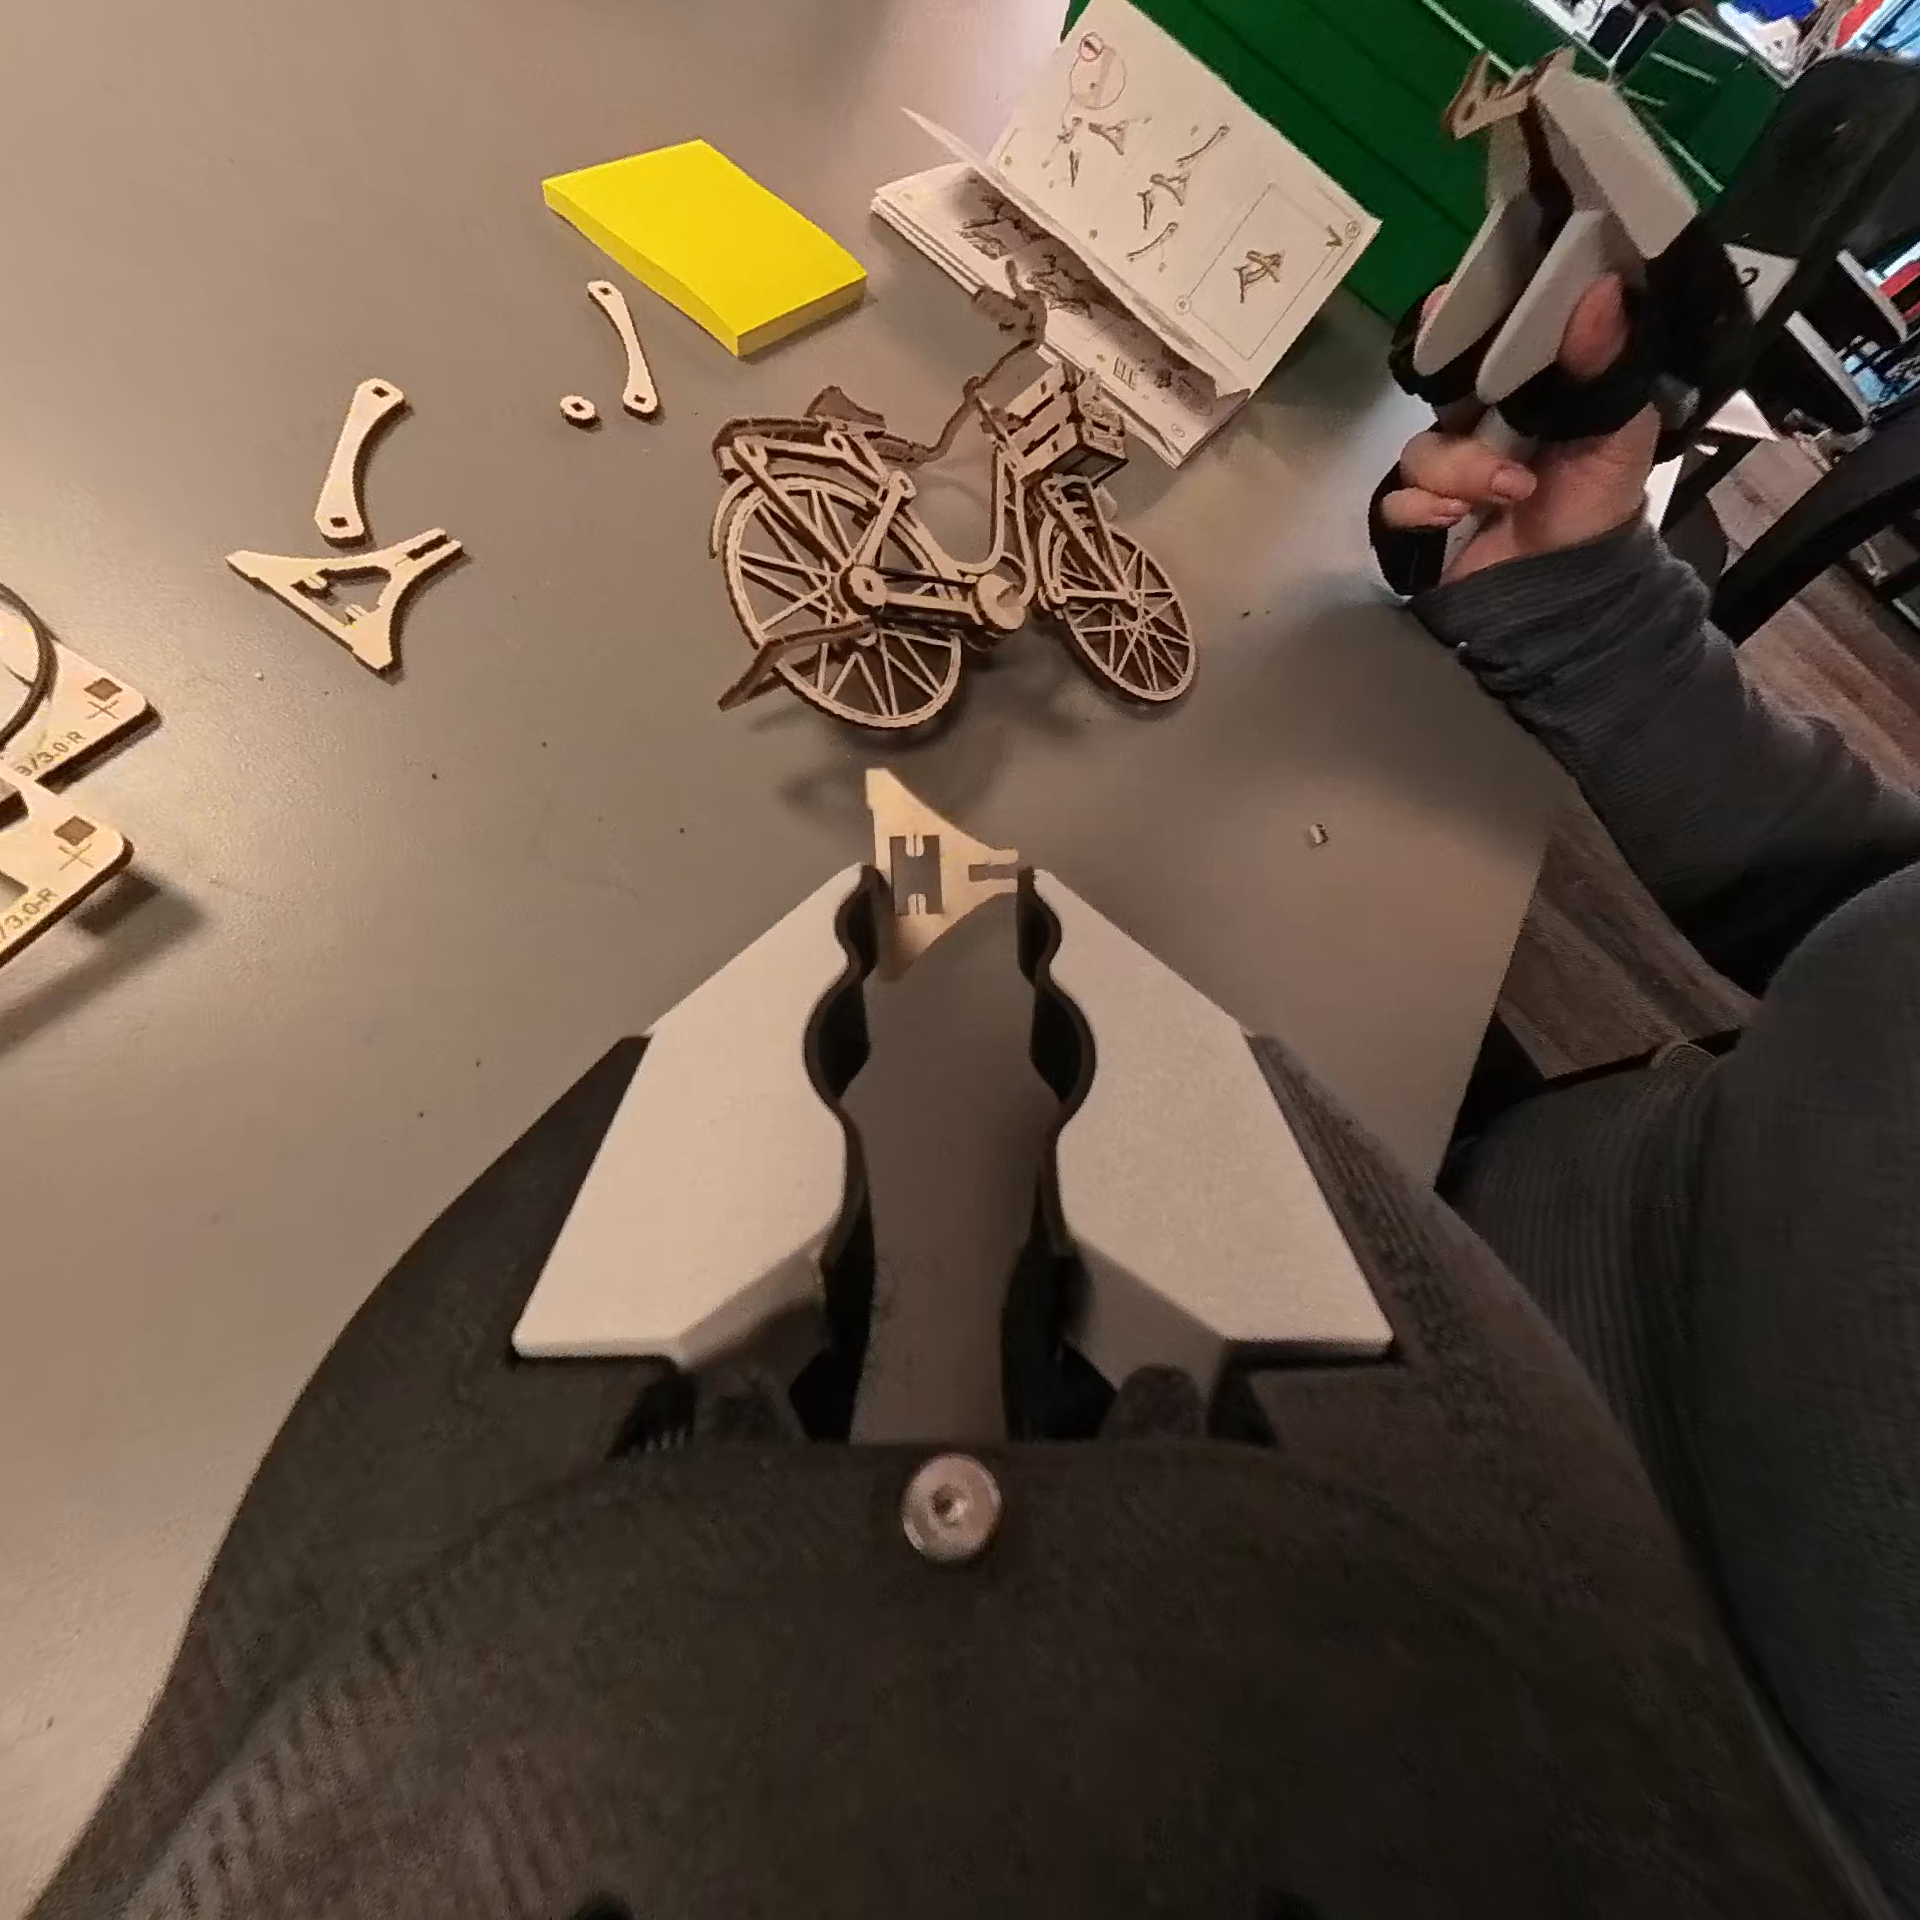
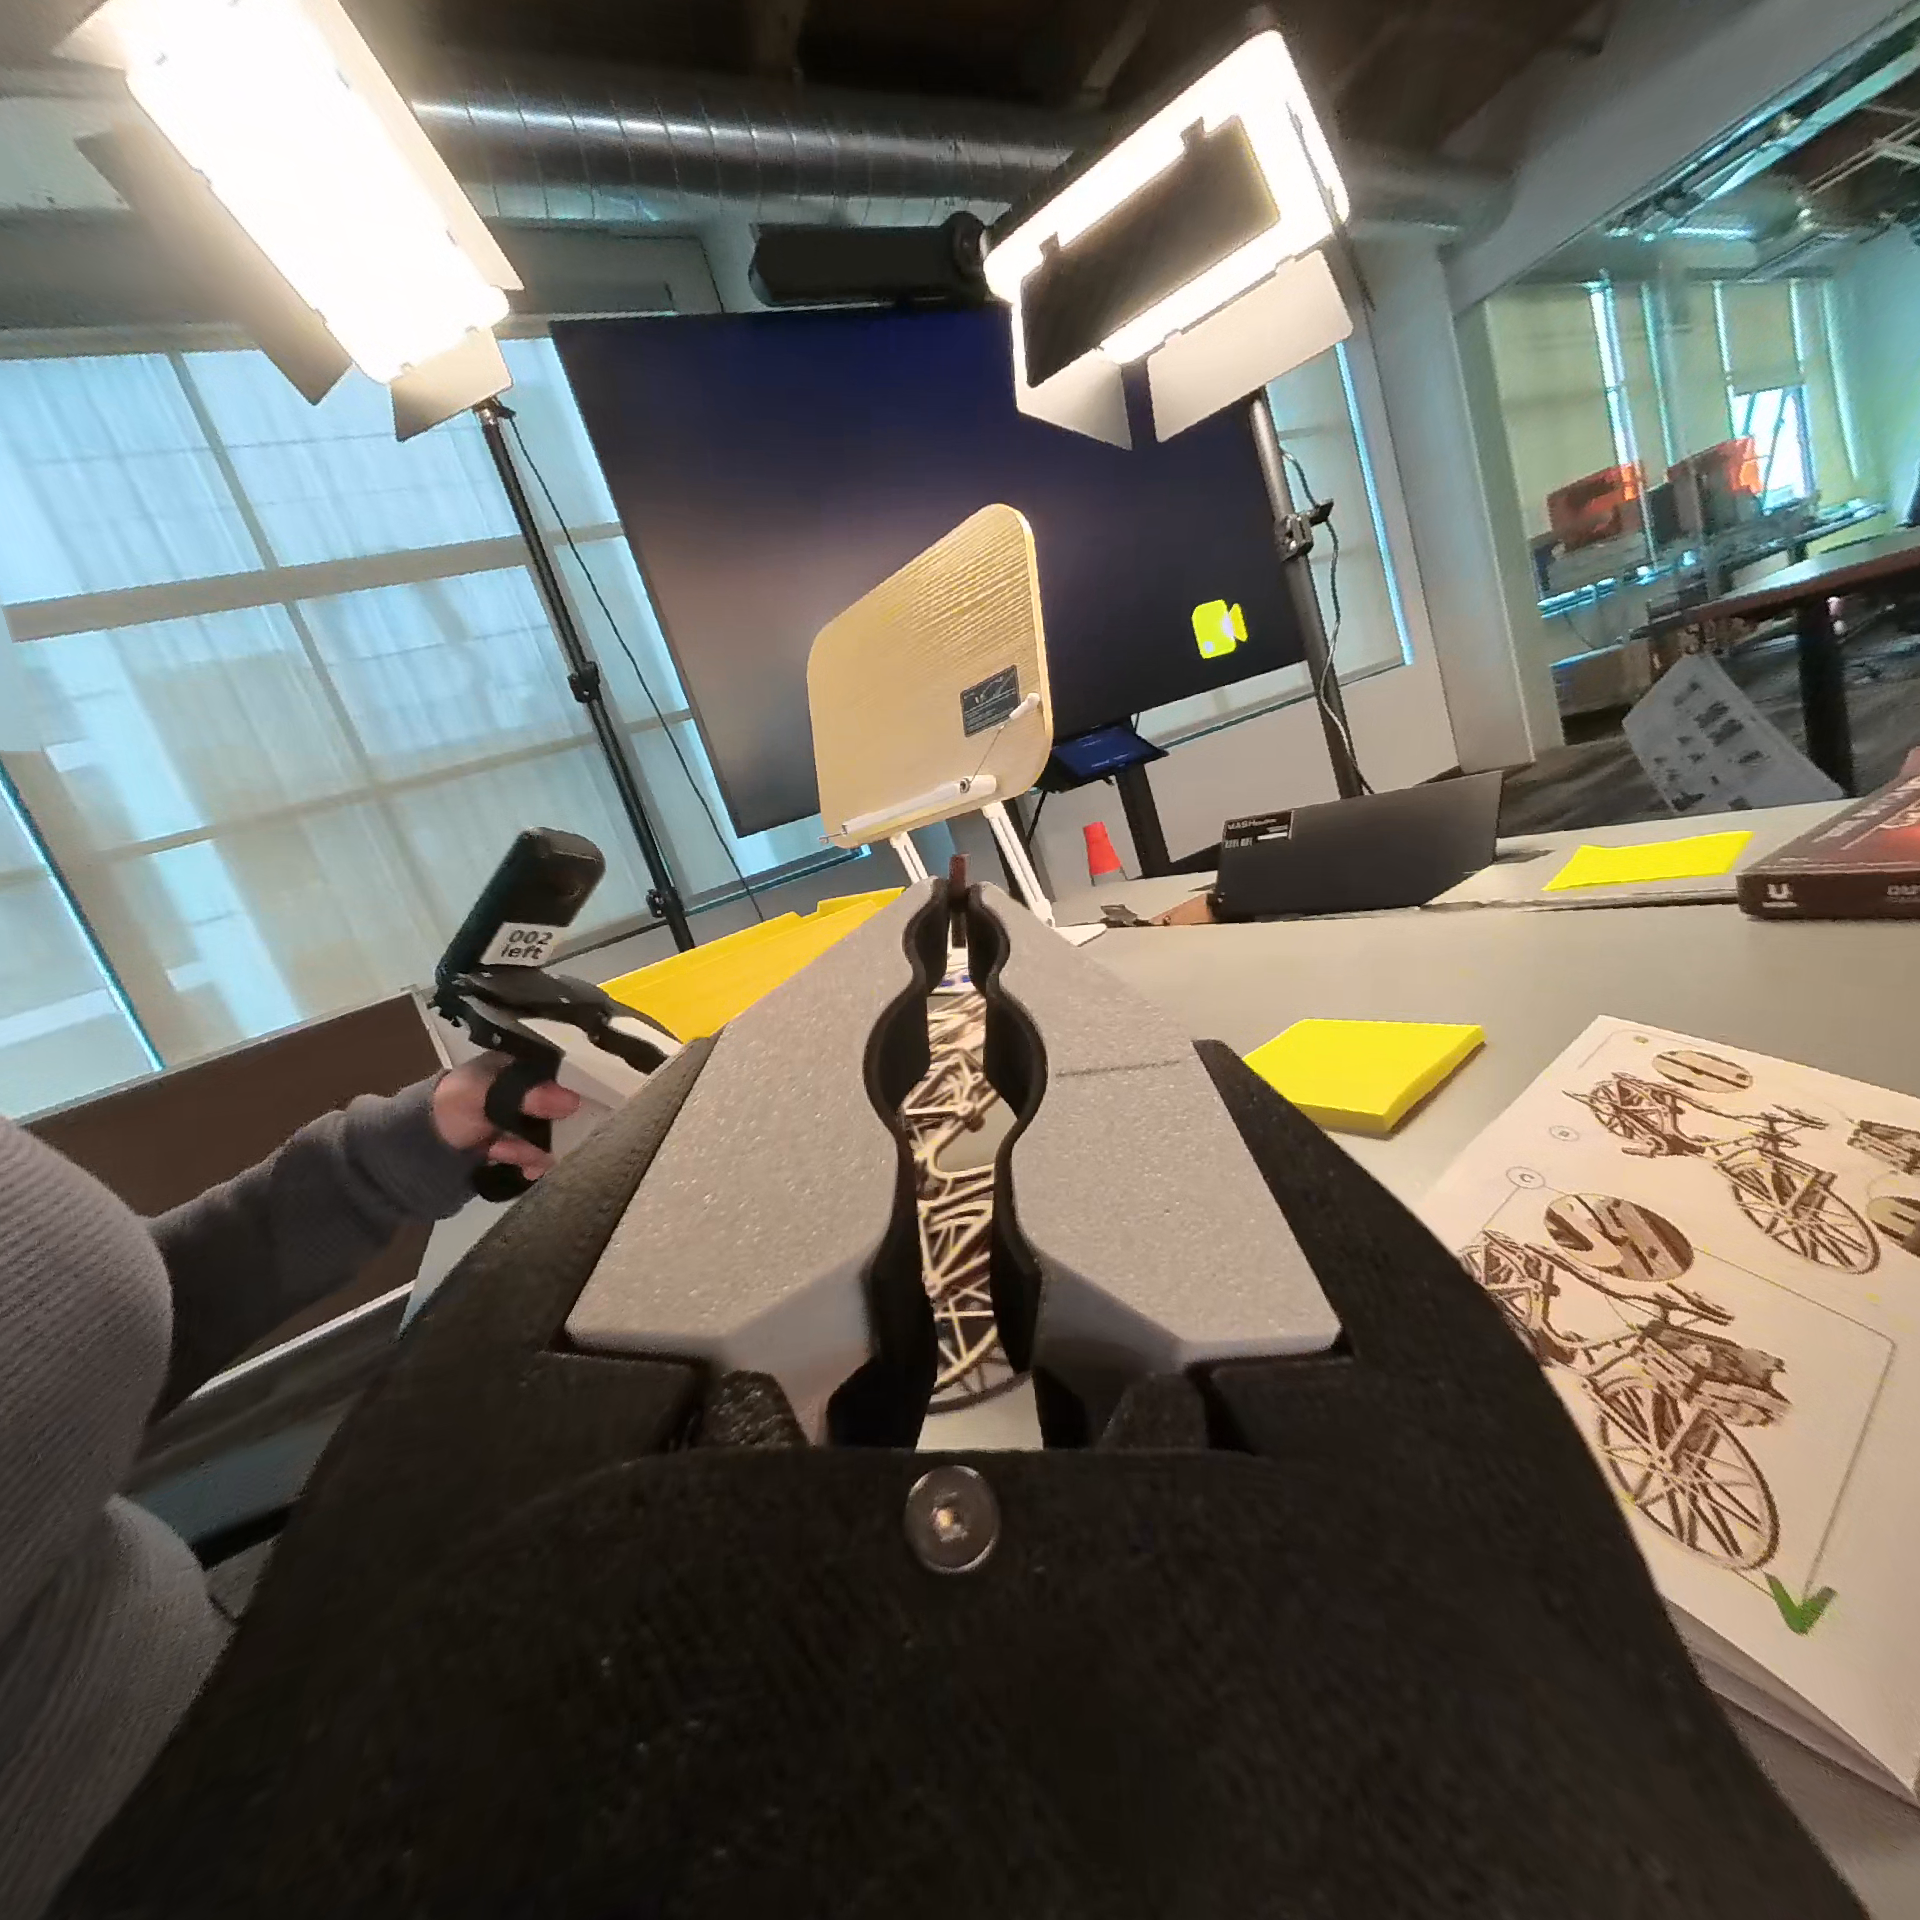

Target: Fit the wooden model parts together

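A flat wooden part (image 1: 928, 871) is clamped at the left gripper (image 1: 945, 883) tips above the grey table (image 1: 312, 1143), near the wooden bicycle model (image 1: 935, 582). Another wooden piece (image 1: 1496, 94) is pinched by the raised right gripper (image 2: 958, 912).

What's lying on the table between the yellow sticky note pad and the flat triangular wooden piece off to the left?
In the left wrist view, three loose wooden parts lie between the yellow pad and triangular piece: a slim link, a small washer, and a curved arm.
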{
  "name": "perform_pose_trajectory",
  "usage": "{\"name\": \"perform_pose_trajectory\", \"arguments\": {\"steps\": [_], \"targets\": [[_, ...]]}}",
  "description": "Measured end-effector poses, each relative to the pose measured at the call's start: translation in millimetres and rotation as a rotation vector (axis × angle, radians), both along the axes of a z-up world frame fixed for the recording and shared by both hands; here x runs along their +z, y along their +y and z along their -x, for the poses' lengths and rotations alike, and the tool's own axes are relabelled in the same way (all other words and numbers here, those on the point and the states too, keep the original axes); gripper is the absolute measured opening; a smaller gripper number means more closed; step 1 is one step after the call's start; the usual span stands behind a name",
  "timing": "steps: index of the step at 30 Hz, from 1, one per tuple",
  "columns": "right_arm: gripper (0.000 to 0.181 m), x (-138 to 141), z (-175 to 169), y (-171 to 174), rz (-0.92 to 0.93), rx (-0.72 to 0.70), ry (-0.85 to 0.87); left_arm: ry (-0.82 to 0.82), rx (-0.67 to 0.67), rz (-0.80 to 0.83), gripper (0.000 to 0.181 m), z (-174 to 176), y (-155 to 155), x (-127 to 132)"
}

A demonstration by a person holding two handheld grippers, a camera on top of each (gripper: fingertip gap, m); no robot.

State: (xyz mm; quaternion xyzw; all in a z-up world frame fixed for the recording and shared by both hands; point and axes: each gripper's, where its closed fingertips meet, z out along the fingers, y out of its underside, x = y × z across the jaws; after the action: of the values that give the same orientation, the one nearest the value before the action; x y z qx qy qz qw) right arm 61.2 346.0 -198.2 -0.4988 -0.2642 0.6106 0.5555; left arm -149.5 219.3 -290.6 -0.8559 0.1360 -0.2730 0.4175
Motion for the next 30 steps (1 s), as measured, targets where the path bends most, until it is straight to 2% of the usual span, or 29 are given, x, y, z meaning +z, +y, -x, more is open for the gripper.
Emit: {"name": "perform_pose_trajectory", "arguments": {"steps": [14,30], "targets": [[0.0,-5.9,5.0,0.5,-0.038,-0.025,-0.061,0.067,0.025,0.041,0.025,8.9,8.0,-13.8],[0.0,-10.2,10.1,-1.8,-0.057,-0.026,-0.104,0.054,0.029,0.062,0.025,11.0,5.9,-21.5]]}}
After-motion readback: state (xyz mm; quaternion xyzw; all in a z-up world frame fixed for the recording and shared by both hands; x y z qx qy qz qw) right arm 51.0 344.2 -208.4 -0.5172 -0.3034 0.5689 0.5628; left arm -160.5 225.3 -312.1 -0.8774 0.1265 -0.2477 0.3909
